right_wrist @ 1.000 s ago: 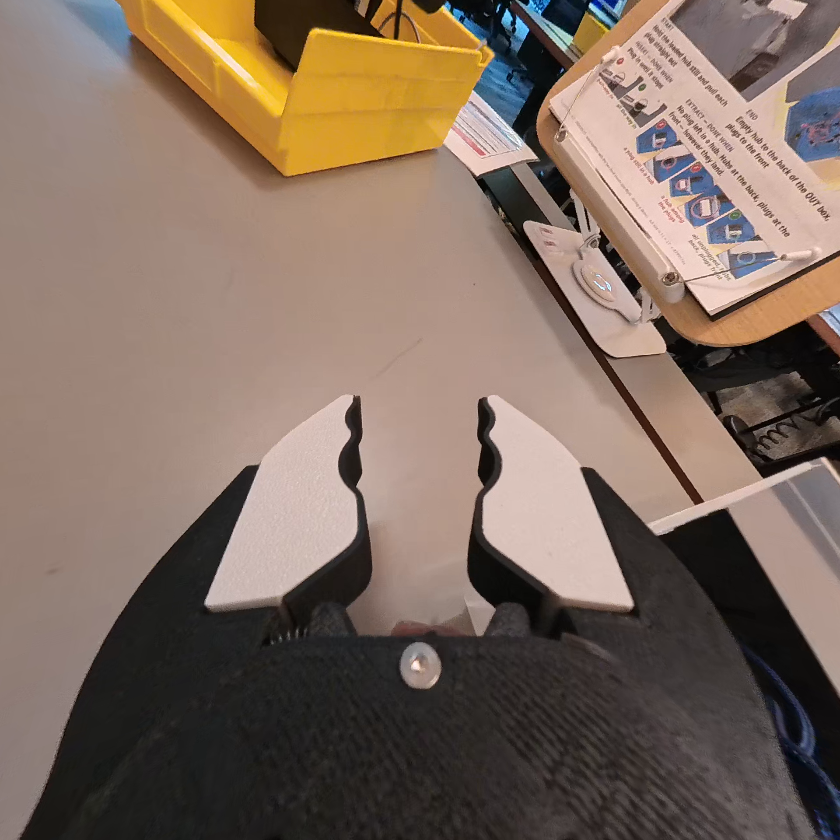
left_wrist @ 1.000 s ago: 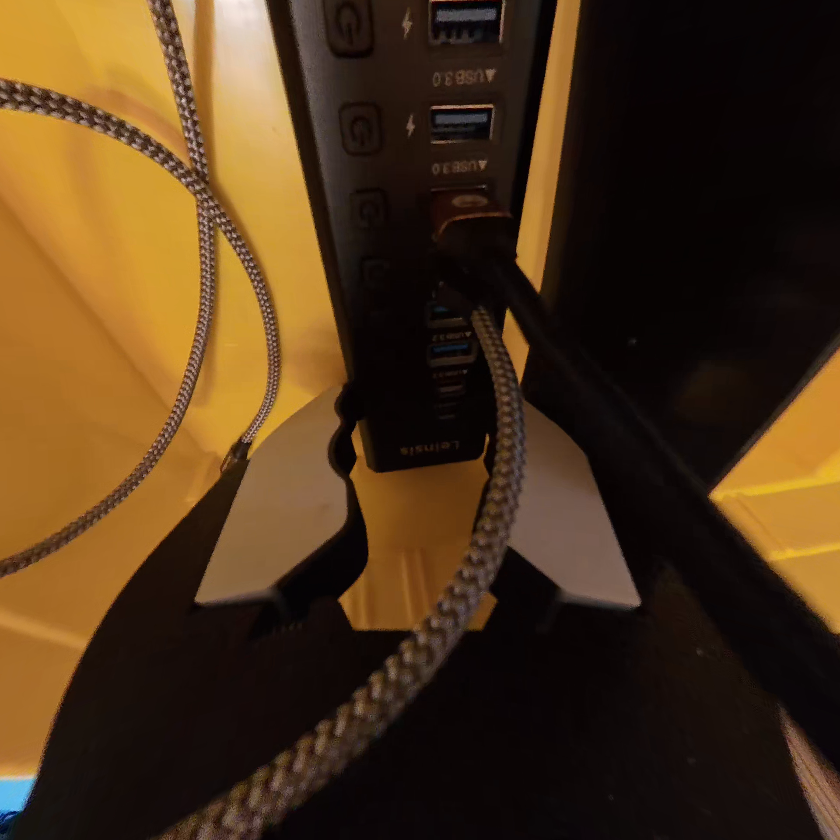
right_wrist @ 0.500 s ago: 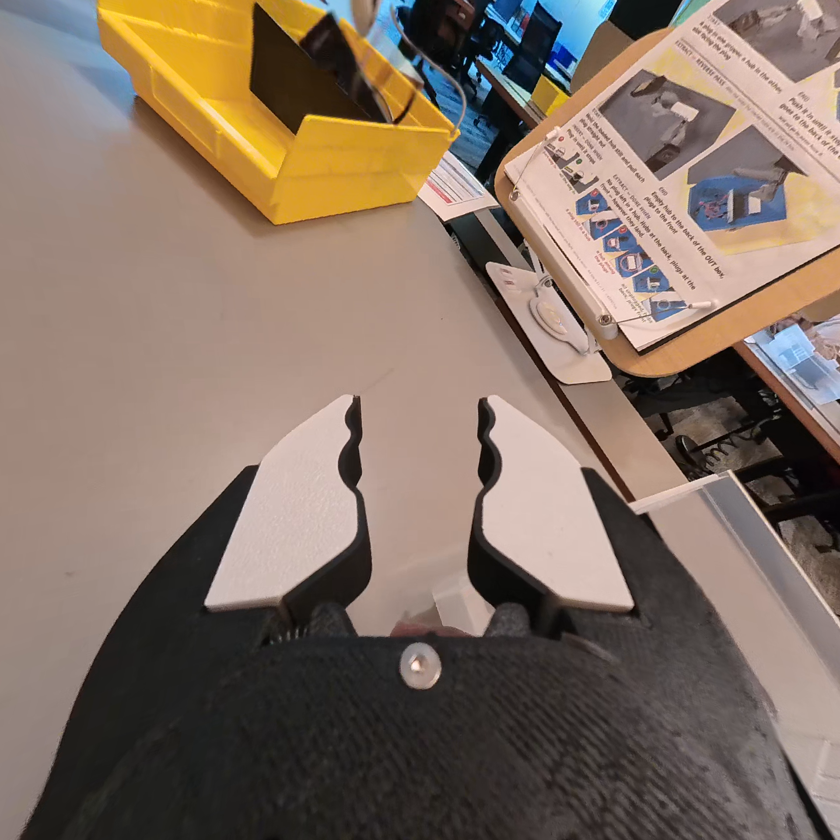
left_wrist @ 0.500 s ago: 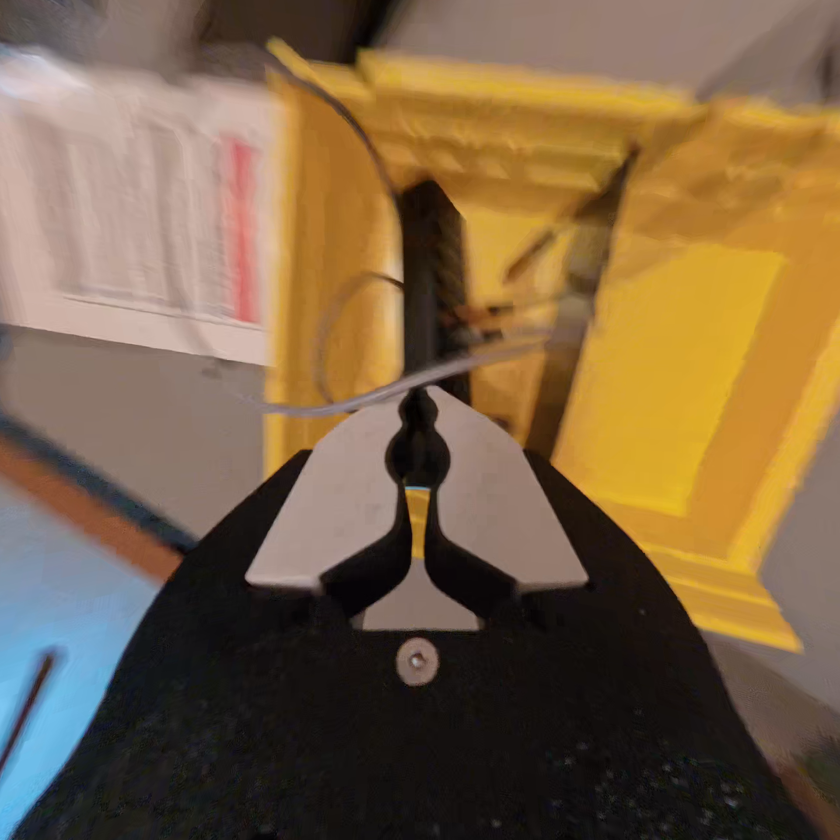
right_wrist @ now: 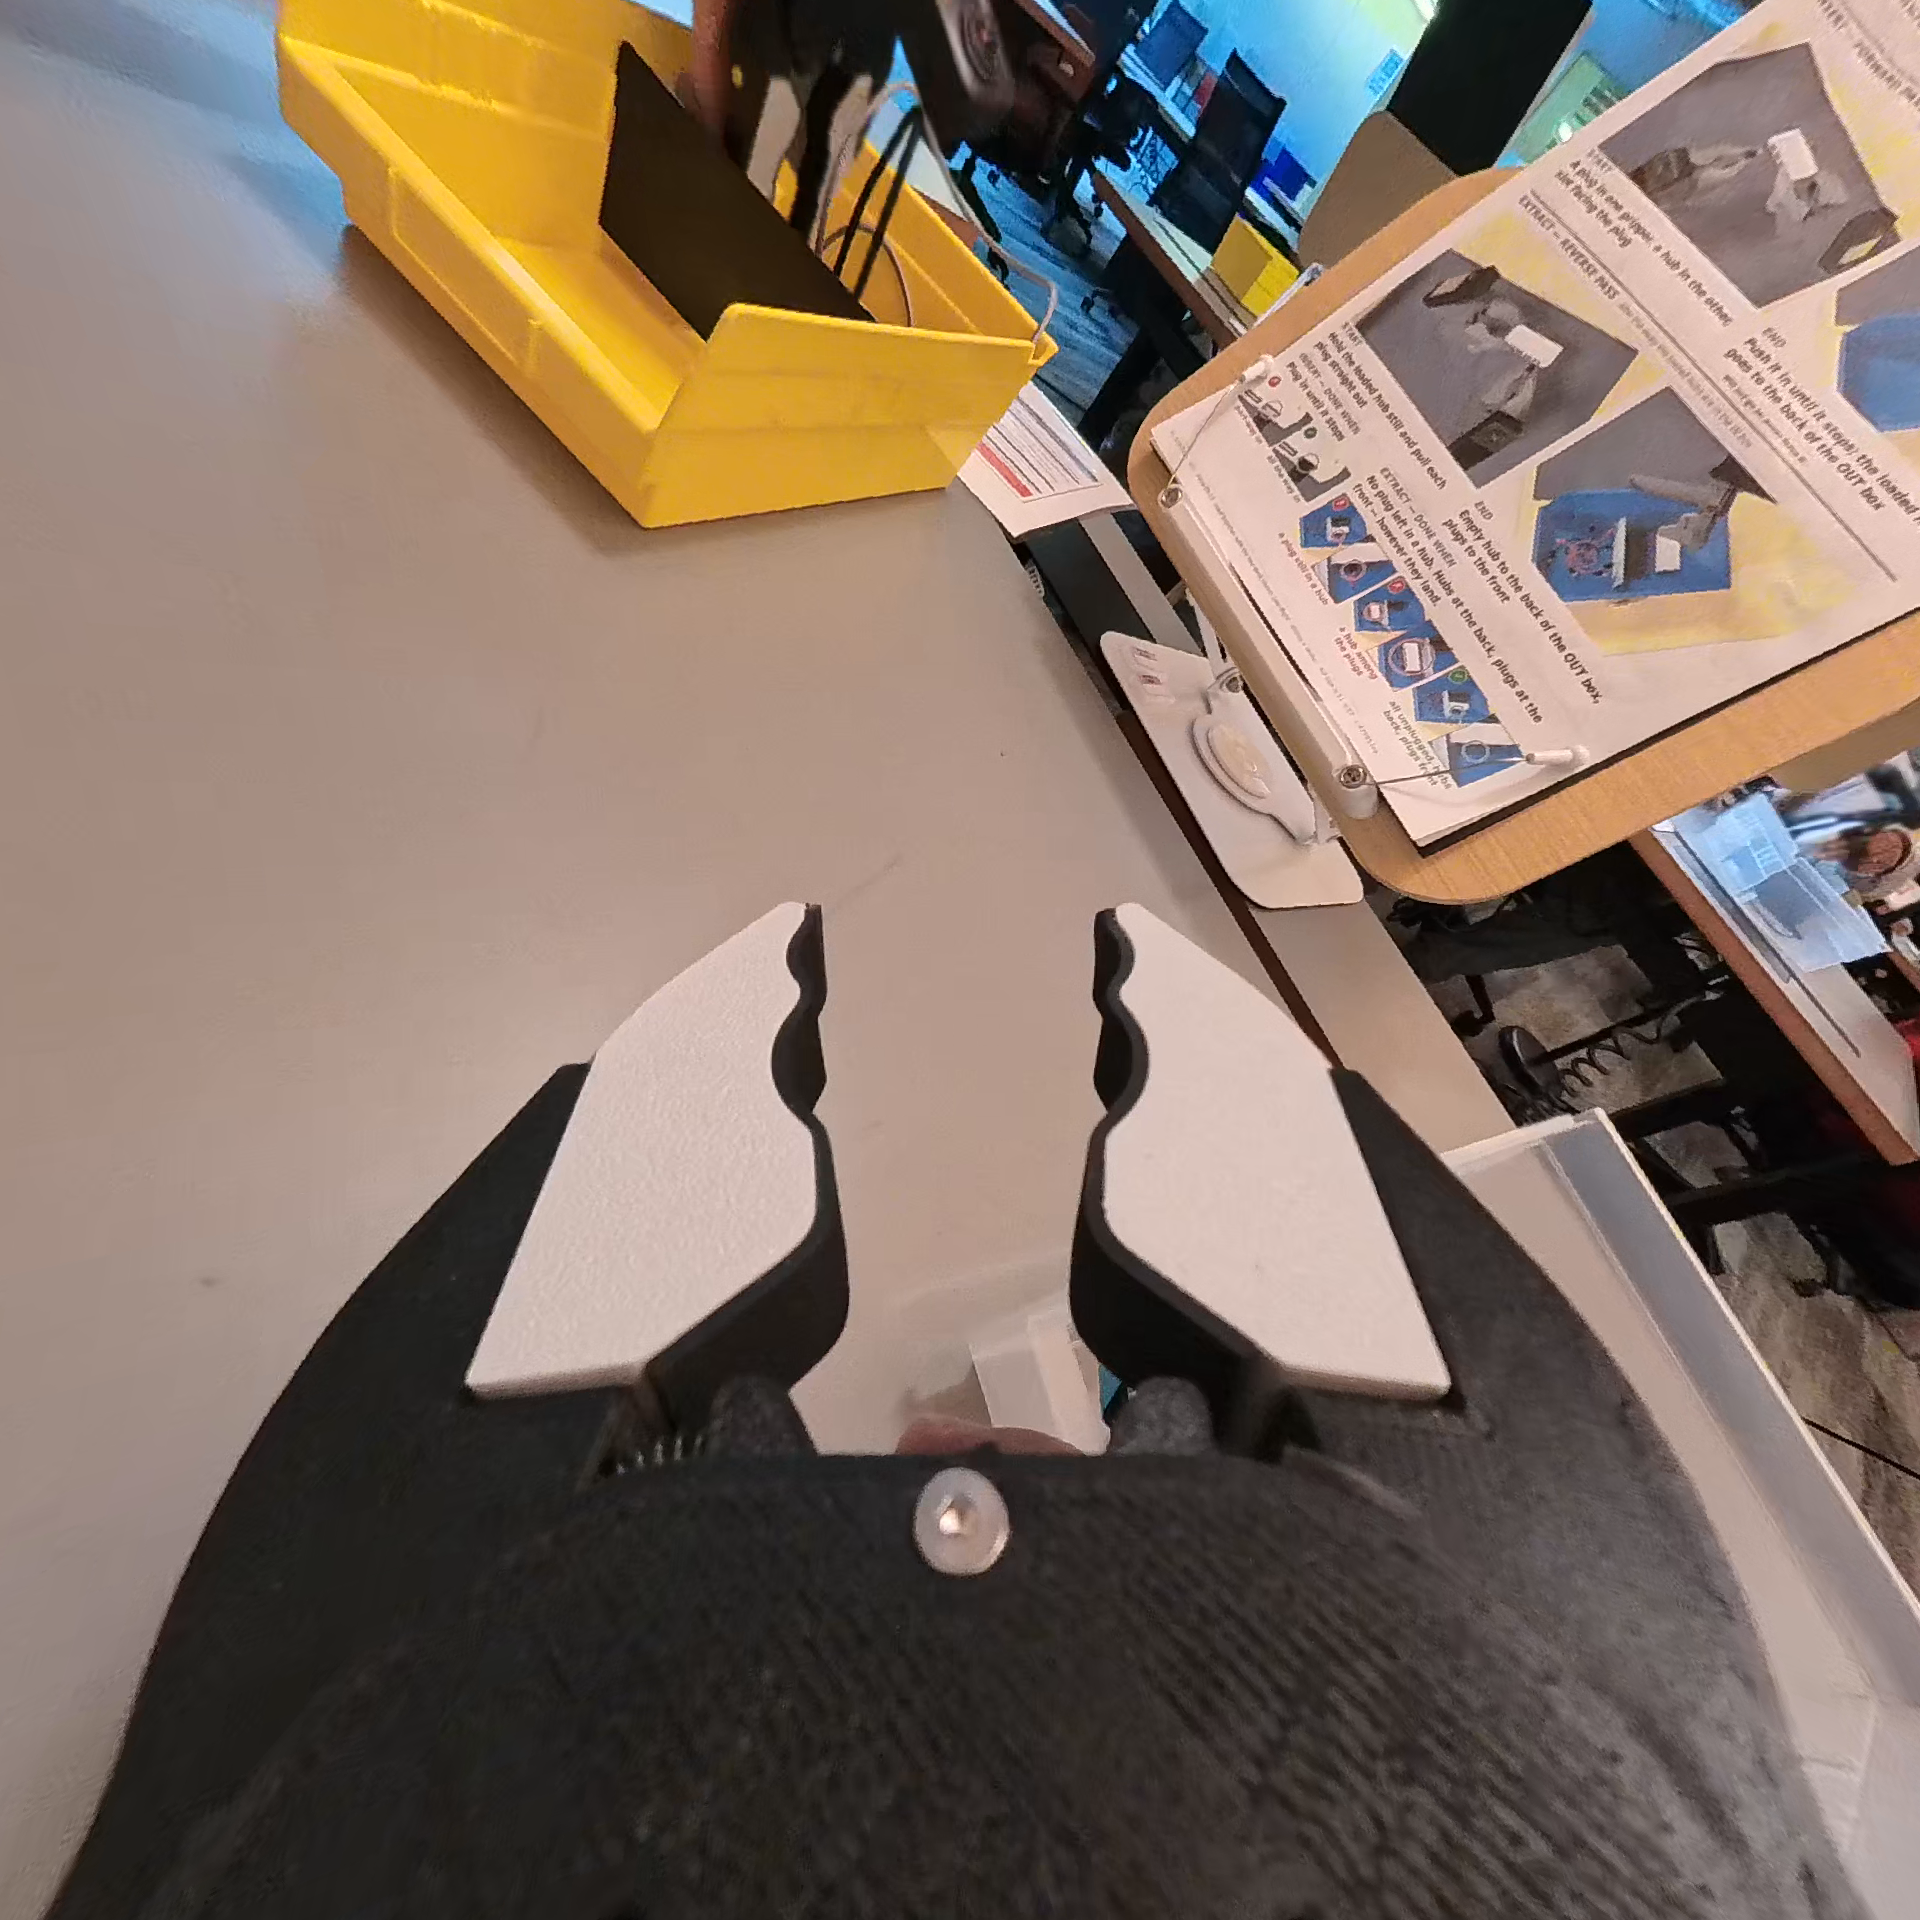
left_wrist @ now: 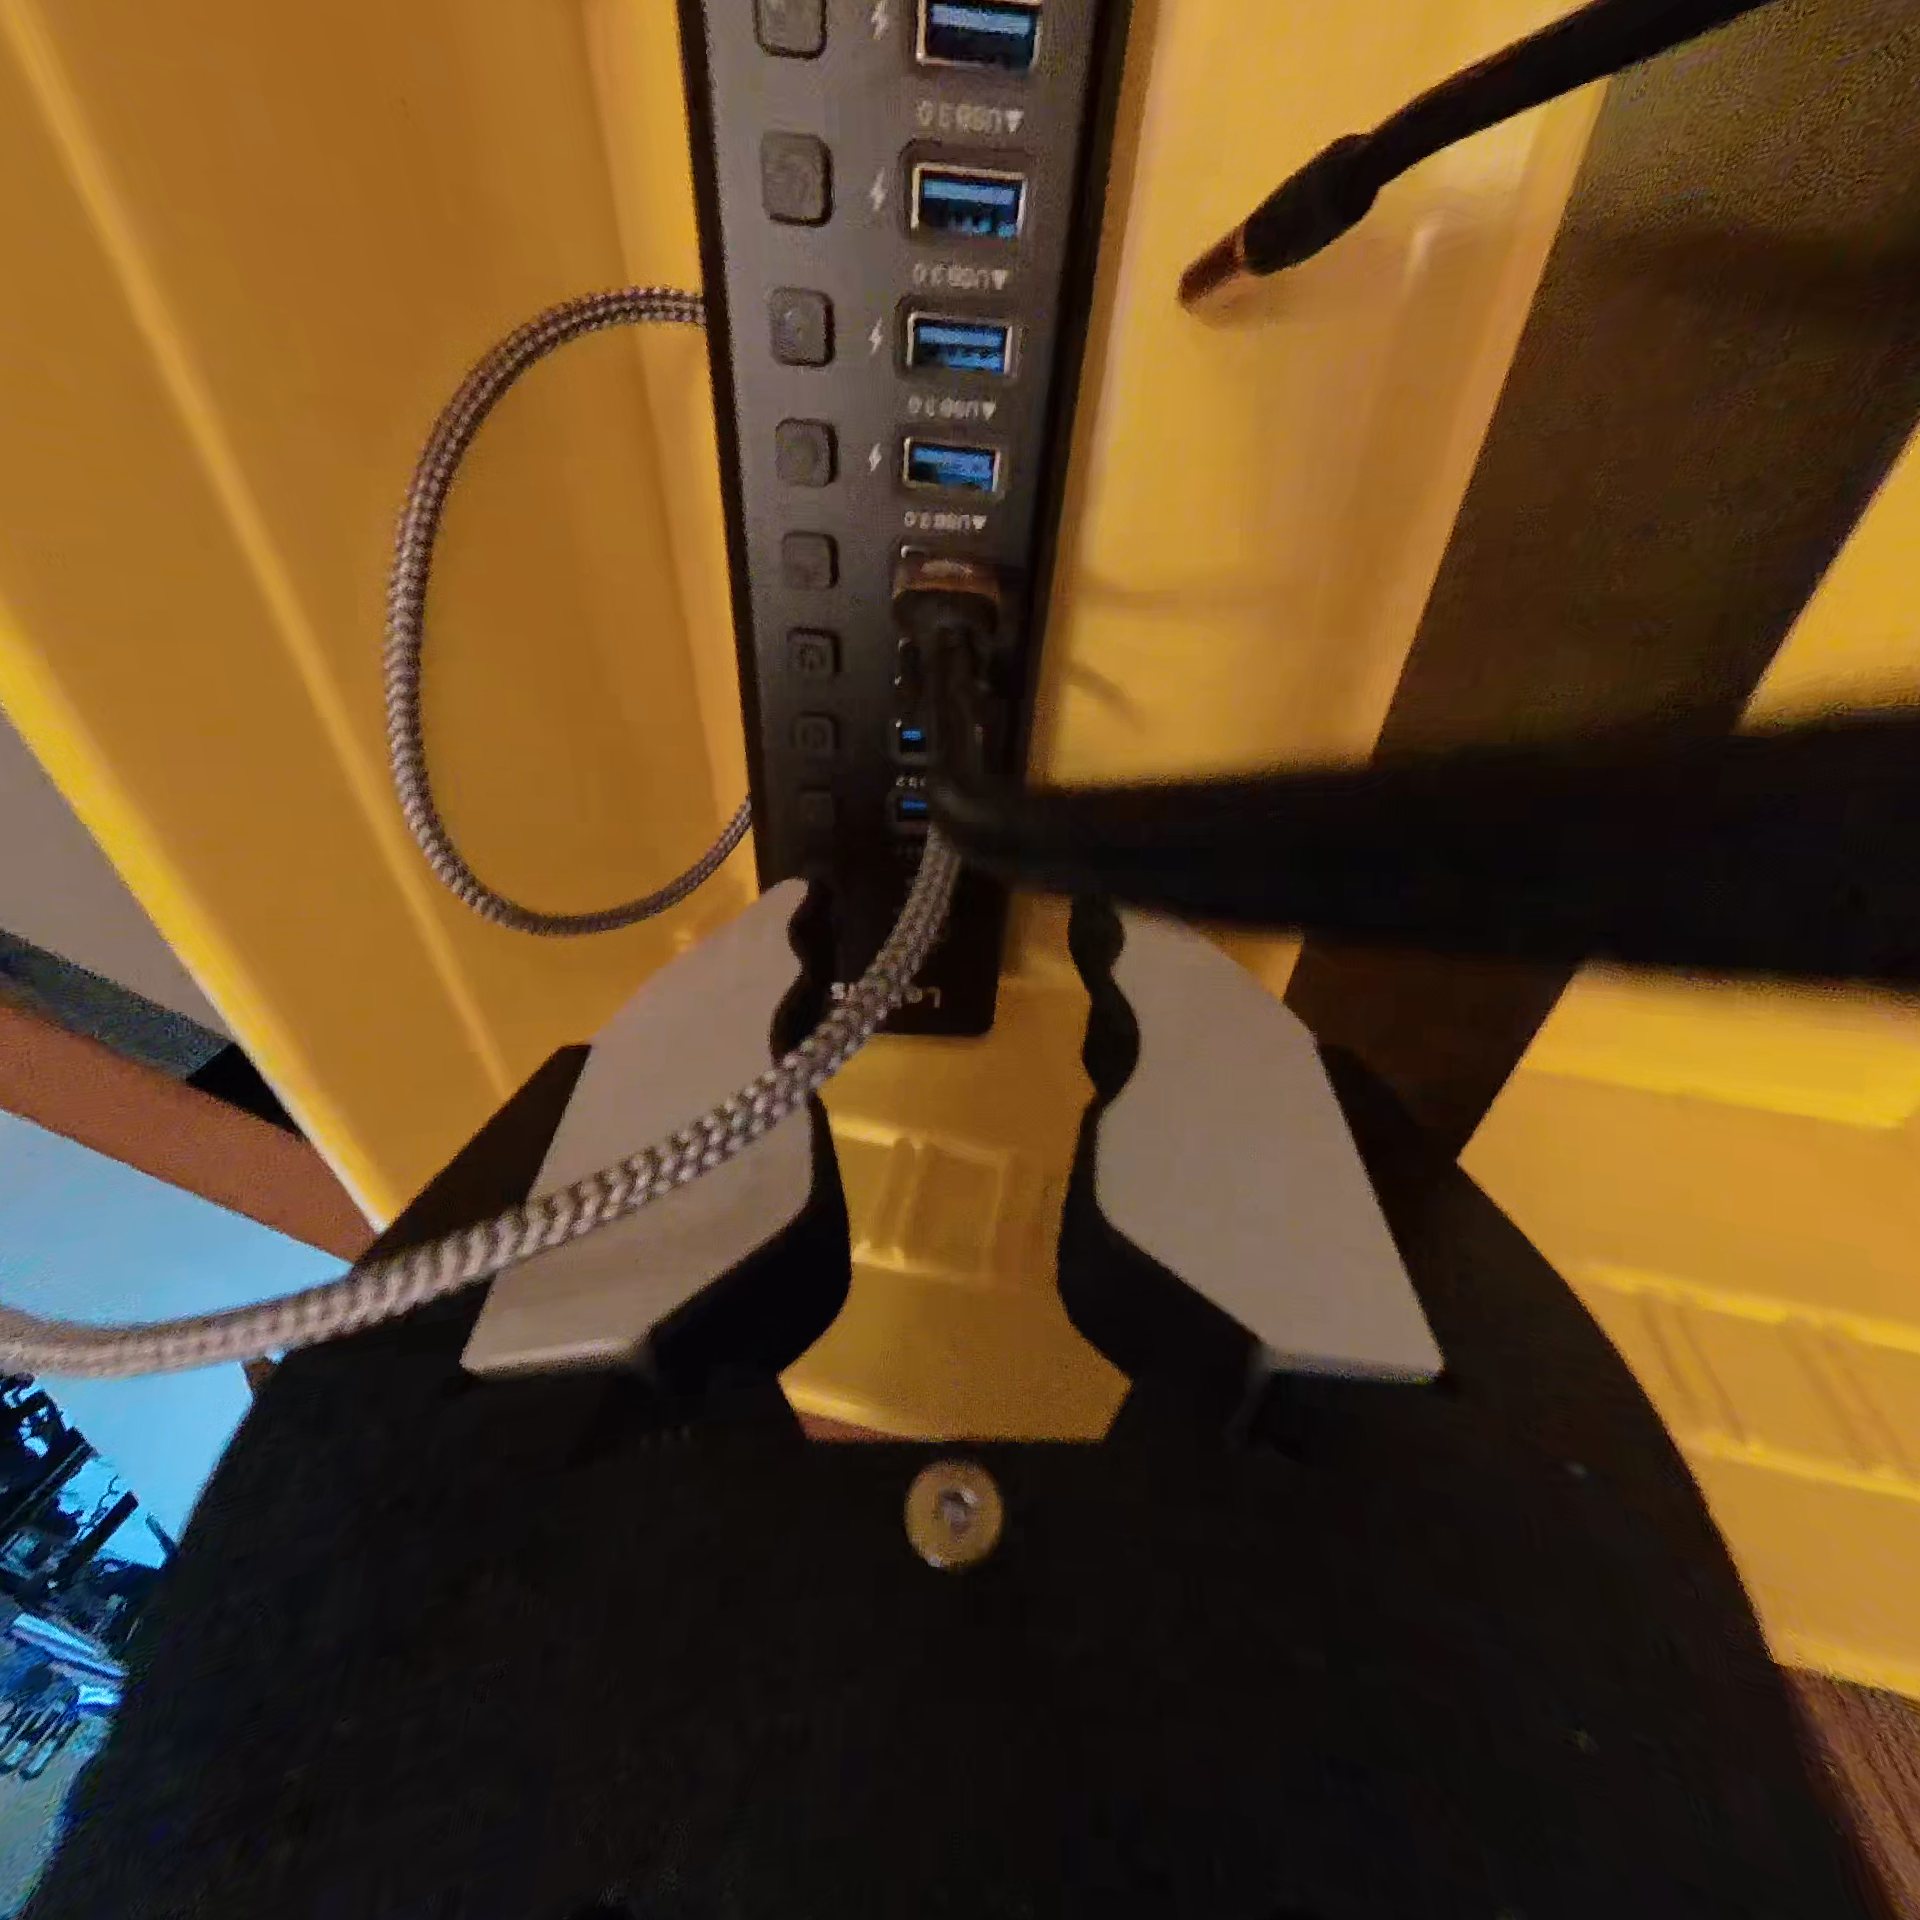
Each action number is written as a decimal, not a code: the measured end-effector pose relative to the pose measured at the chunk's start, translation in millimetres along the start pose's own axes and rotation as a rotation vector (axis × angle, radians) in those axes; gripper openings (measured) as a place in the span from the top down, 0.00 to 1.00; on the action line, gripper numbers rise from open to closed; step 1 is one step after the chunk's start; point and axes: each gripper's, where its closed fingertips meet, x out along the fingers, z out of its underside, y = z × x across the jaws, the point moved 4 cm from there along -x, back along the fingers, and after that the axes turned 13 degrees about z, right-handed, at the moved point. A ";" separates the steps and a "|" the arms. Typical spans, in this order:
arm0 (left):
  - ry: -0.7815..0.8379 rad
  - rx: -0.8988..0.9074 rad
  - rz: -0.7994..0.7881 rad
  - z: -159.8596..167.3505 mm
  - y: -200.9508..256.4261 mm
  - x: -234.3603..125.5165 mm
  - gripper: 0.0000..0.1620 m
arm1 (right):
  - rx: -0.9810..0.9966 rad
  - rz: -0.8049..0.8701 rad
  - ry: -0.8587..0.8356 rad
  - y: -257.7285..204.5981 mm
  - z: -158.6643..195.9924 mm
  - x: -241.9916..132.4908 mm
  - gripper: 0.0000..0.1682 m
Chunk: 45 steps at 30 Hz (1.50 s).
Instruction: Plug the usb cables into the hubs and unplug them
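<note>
In the left wrist view a black USB hub (left_wrist: 894, 416) stands in a yellow bin (left_wrist: 260, 520), showing several blue ports. A plug (left_wrist: 945, 587) with a black cable (left_wrist: 1455, 842) sits in one port. A grey braided cable (left_wrist: 665, 1153) runs from the hub's lower ports across my left finger, ungripped. A loose black plug (left_wrist: 1278, 239) hangs at the upper right. My left gripper (left_wrist: 945, 925) is open around the hub's lower end, with a gap at the right pad. My right gripper (right_wrist: 956, 925) is open and empty above the grey table (right_wrist: 416, 779).
A black divider (left_wrist: 1662, 520) stands in the bin, right of the hub. In the right wrist view the yellow bin (right_wrist: 810, 436) sits at the table's far end. A wooden board with instruction sheets (right_wrist: 1558, 416) and a white stand base (right_wrist: 1247, 769) lie beyond the table's right edge. The left gripper's tips are roughly 50 centimetres from the right gripper's.
Half a second ago my left gripper was shut and drawn back from the bin; now it is open again close to the hub. My right gripper stayed open and only tilted a little.
</note>
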 end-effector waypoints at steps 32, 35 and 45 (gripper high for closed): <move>-0.111 0.155 0.085 -8.0 -2.8 38.7 0.64 | 0.100 -0.087 0.079 -38.8 -12.3 73.3 0.70; -0.075 0.157 0.019 -9.3 1.3 36.6 0.64 | 0.103 -0.100 0.072 -40.7 -14.0 80.2 0.70; 0.182 0.184 -0.057 -10.0 20.2 -17.6 0.64 | 0.136 -0.093 0.061 -40.0 -15.4 88.1 0.71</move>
